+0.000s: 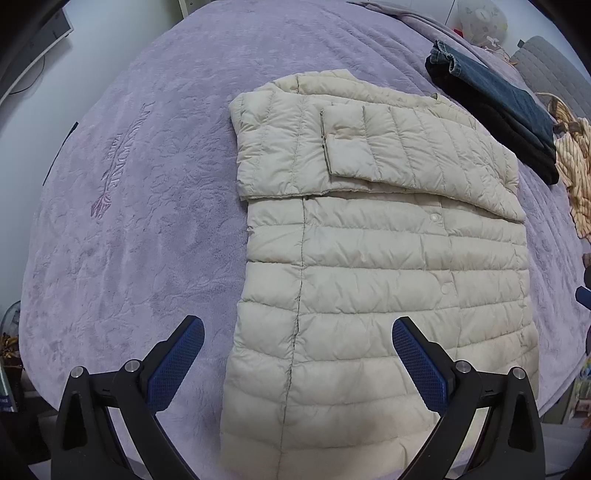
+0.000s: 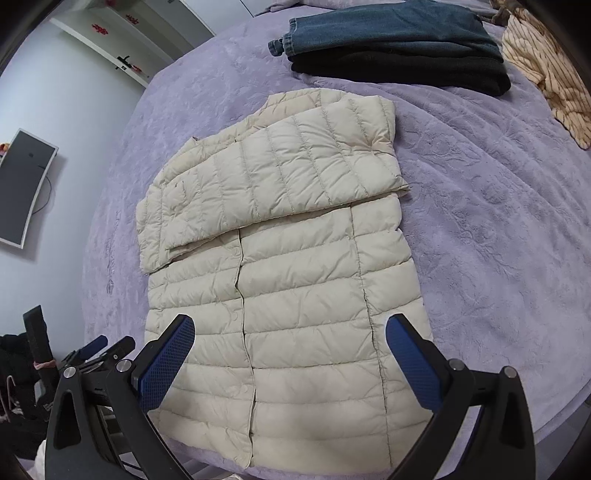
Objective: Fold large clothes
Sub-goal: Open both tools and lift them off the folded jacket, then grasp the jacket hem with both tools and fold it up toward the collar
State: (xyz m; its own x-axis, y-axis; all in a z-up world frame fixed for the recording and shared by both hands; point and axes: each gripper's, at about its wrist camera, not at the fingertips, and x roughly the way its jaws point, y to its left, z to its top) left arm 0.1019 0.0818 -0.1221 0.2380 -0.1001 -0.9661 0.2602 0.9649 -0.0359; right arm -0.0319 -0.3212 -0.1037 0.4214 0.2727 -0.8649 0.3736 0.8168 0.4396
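I am holding both tongs wide apart, gripping nothing: the left tongs (image 1: 298, 334) and right tongs (image 2: 290, 332) are hovering over the hem end of the cream puffer jacket (image 1: 369, 266). The jacket is lying flat on the purple bed (image 1: 147, 221), sleeves folded across its chest, near the folded dark clothes (image 2: 399, 48).

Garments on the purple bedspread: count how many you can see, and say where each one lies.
4. A cream puffer jacket lies centre; folded jeans sit on a folded black garment beyond it; a striped garment lies crumpled at far right. Others may be out of frame.
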